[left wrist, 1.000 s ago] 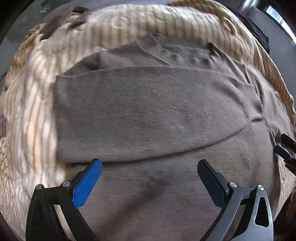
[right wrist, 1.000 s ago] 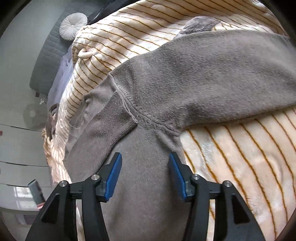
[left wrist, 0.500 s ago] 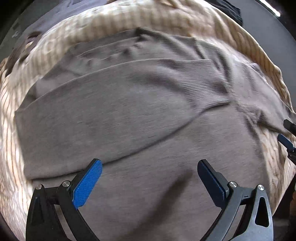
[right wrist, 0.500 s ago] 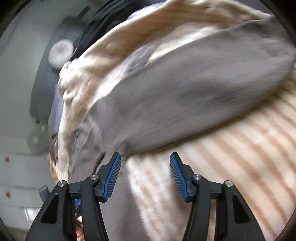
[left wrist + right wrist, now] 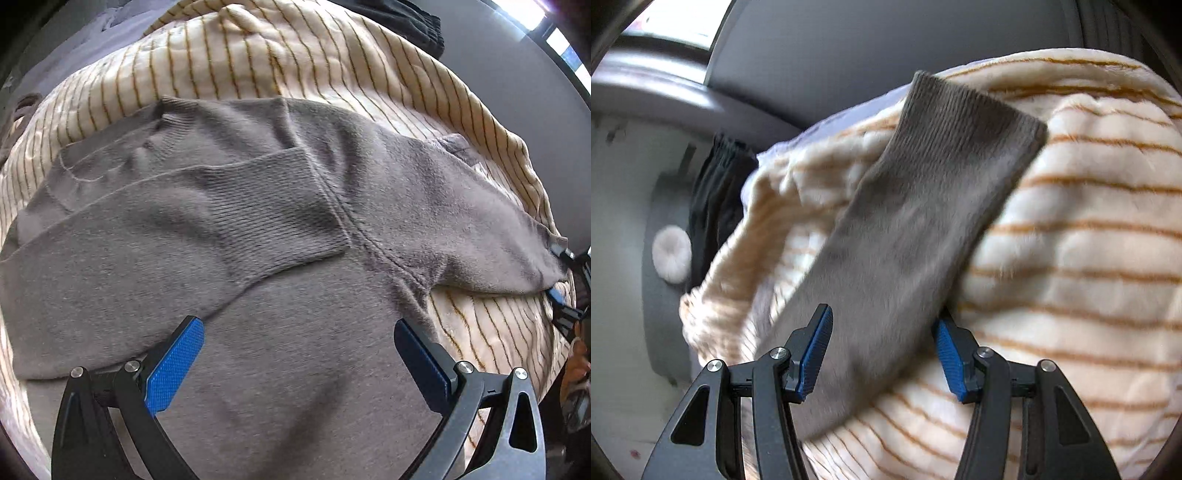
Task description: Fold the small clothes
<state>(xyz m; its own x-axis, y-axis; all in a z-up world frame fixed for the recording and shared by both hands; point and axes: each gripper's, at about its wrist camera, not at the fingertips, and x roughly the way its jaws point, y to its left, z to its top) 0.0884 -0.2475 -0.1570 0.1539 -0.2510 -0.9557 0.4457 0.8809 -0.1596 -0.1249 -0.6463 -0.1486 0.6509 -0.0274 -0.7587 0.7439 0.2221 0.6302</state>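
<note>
A small grey knit sweater (image 5: 295, 350) lies on a cream blanket with brown stripes (image 5: 295, 59). One sleeve (image 5: 166, 229) is folded across its chest. The other sleeve (image 5: 480, 229) stretches out to the right. My left gripper (image 5: 297, 354) is open and hovers over the sweater's lower body. My right gripper (image 5: 882, 350) is open with the outstretched sleeve (image 5: 916, 229) lying between its fingers, the ribbed cuff (image 5: 971, 110) pointing away. It shows at the right edge of the left wrist view (image 5: 561, 280), at the sleeve's end.
A black garment (image 5: 716, 206) and a round white cushion (image 5: 671, 254) lie beyond the blanket's far edge. A grey wall (image 5: 886, 44) and a window (image 5: 554, 33) stand behind. The blanket drops off at its edges.
My right gripper has moved out along the right sleeve from the armpit to near the cuff. My left gripper's view has shifted right over the sweater's body. Both stayed open.
</note>
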